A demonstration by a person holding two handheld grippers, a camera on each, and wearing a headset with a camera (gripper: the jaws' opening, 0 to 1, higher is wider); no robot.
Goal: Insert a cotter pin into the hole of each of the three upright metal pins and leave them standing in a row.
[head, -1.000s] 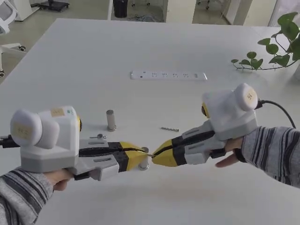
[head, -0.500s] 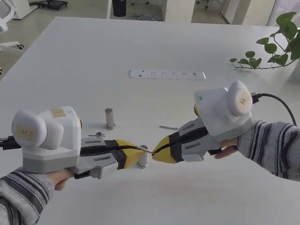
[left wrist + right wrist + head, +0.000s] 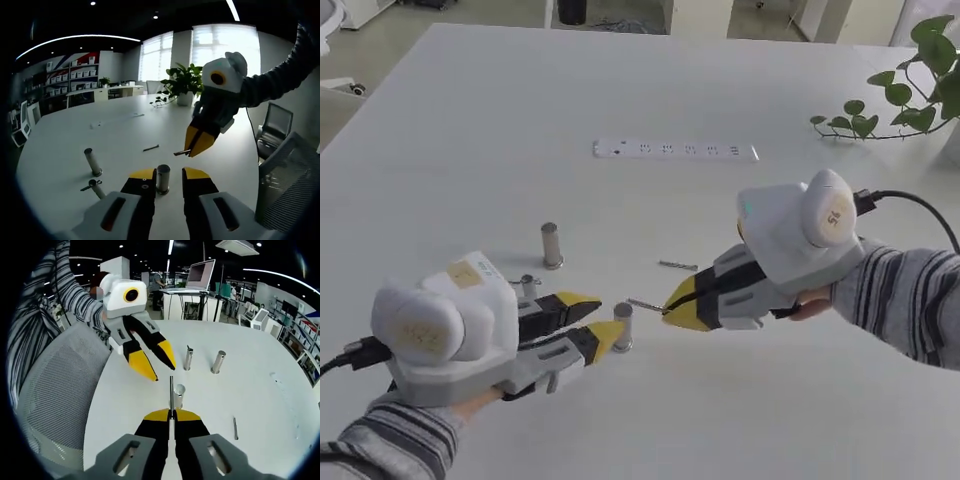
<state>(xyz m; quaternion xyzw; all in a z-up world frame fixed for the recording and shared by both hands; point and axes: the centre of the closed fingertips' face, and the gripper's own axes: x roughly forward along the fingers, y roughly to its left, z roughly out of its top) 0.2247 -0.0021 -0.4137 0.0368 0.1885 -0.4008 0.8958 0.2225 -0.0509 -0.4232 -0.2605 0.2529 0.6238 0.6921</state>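
Observation:
Three upright metal pins stand on the white table. The nearest pin [image 3: 622, 325] [image 3: 163, 178] [image 3: 178, 395] stands loose between the parted jaws of my open left gripper [image 3: 595, 318] [image 3: 163, 176]. My right gripper [image 3: 670, 310] [image 3: 171, 413] hovers just right of it, shut on a cotter pin [image 3: 645, 303] [image 3: 171, 390] that points at the pin's top. A second pin [image 3: 527, 287] [image 3: 95, 186] carries a cotter pin through it. The third pin [image 3: 551, 245] [image 3: 91, 161] is bare. A loose cotter pin [image 3: 677, 265] [image 3: 150, 148] lies on the table.
A white power strip [image 3: 675, 151] lies across the table's middle. A potted plant [image 3: 910, 90] trails at the far right corner. A black cable [image 3: 920, 215] runs from the right gripper. A grey mesh chair [image 3: 55, 385] stands by the table's near edge.
My left gripper has opened, letting go of the nearest pin, and has drawn back to the left. The right gripper with its cotter pin has backed slightly away from the pin.

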